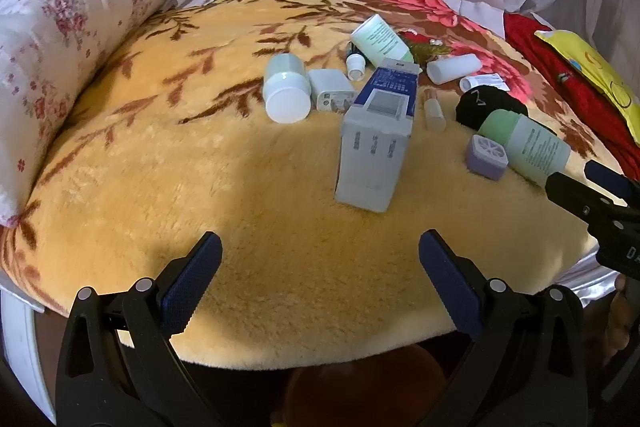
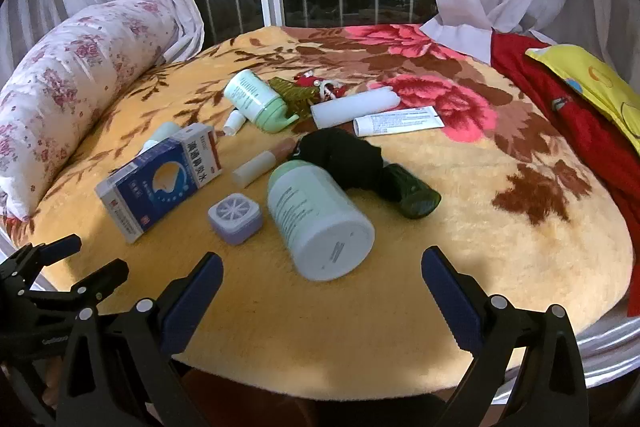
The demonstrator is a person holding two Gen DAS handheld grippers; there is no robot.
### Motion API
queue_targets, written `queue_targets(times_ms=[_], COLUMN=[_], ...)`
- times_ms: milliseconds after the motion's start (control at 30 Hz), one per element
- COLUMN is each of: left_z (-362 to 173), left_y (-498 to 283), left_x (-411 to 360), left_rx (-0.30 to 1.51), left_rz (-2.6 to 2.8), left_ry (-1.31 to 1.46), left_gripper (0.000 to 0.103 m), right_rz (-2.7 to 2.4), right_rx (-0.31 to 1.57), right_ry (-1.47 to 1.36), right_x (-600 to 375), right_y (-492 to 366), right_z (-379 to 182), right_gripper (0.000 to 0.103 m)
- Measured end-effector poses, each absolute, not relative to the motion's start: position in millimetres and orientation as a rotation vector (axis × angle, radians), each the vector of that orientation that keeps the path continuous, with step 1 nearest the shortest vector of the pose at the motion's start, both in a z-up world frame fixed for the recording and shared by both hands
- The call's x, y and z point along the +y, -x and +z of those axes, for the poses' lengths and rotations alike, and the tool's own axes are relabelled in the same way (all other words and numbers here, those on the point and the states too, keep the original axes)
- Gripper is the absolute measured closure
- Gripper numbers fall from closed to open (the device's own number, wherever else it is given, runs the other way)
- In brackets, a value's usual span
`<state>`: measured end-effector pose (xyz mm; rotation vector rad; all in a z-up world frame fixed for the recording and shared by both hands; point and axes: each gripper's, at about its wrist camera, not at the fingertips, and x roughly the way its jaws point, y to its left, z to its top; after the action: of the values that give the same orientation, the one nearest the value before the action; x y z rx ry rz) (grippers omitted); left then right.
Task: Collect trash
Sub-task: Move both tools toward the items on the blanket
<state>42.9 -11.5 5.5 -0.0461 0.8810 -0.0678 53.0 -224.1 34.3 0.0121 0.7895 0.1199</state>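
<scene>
Both the left gripper (image 1: pixel 320 283) and right gripper (image 2: pixel 322 301) are held spread and empty over the bed's near edge, where the bottles (image 2: pixel 318 223) and blue carton (image 2: pixel 160 179) are scattered mid-blanket (image 2: pixel 520 247), ready for approach.

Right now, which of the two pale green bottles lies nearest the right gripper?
The pale green bottle with its white base facing the right gripper, beside the purple square case; the other lies farther back.

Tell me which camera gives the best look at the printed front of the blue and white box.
The right wrist view: the blue and white box lies with its printed front face up, lettering and round picture visible. The left wrist view shows the box end on, mostly its grey end flap and back panel.
</scene>
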Motion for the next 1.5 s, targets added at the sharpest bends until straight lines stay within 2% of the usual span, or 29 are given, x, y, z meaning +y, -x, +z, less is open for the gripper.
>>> queue_targets(times_ms=[1500], left_z=[2.8], left_y=[-45.5], left_x=[-15.3], left_rx=[0.893], left_rz=[-0.08], left_ry=[0.033], left_gripper=[0.007], right_rz=[0.12], right_rx=[0.803], right_ry=[-0.02], right_x=[-229.9], right_y=[-64.1], right_z=[28.9], right_gripper=[0.005])
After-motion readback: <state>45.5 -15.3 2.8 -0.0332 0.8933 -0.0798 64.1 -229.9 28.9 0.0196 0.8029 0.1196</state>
